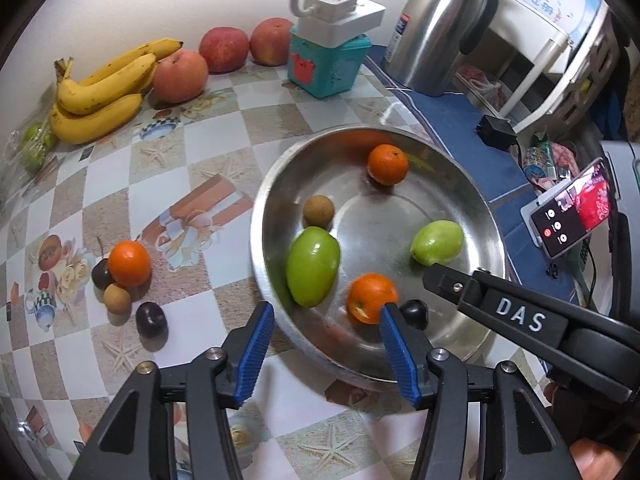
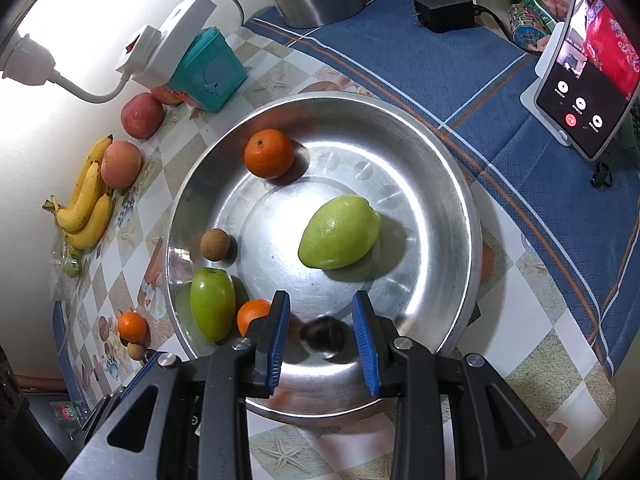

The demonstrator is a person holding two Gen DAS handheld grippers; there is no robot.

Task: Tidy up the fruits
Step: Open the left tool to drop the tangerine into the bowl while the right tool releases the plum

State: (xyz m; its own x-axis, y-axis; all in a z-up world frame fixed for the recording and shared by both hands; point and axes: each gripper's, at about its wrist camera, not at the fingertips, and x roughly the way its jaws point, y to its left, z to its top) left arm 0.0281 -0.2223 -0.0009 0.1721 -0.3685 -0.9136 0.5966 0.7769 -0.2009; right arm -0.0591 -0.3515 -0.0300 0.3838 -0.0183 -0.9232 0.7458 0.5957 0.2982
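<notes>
A steel bowl (image 1: 380, 220) (image 2: 280, 232) holds two oranges (image 1: 387, 164) (image 1: 371, 298), two green fruits (image 1: 312, 266) (image 1: 437, 242), a brown longan (image 1: 318, 210) and a dark plum (image 1: 415, 314) (image 2: 322, 338). My right gripper (image 2: 322, 336) hangs over the bowl's near side. The plum lies blurred between its blue pads (image 2: 366, 336), which stand slightly apart from it. My left gripper (image 1: 326, 332) is open over the bowl's near-left rim, with nothing between its fingers. On the table to the left lie an orange (image 1: 129, 263), two dark plums (image 1: 151, 320) and a longan (image 1: 117, 298).
Bananas (image 1: 100, 88) and three apples (image 1: 180, 76) line the back wall beside a teal box (image 1: 326, 64) carrying a white power strip. A steel kettle (image 1: 436, 28), a black charger (image 2: 444, 14) and a phone on a stand (image 2: 588, 80) sit on the blue cloth at right.
</notes>
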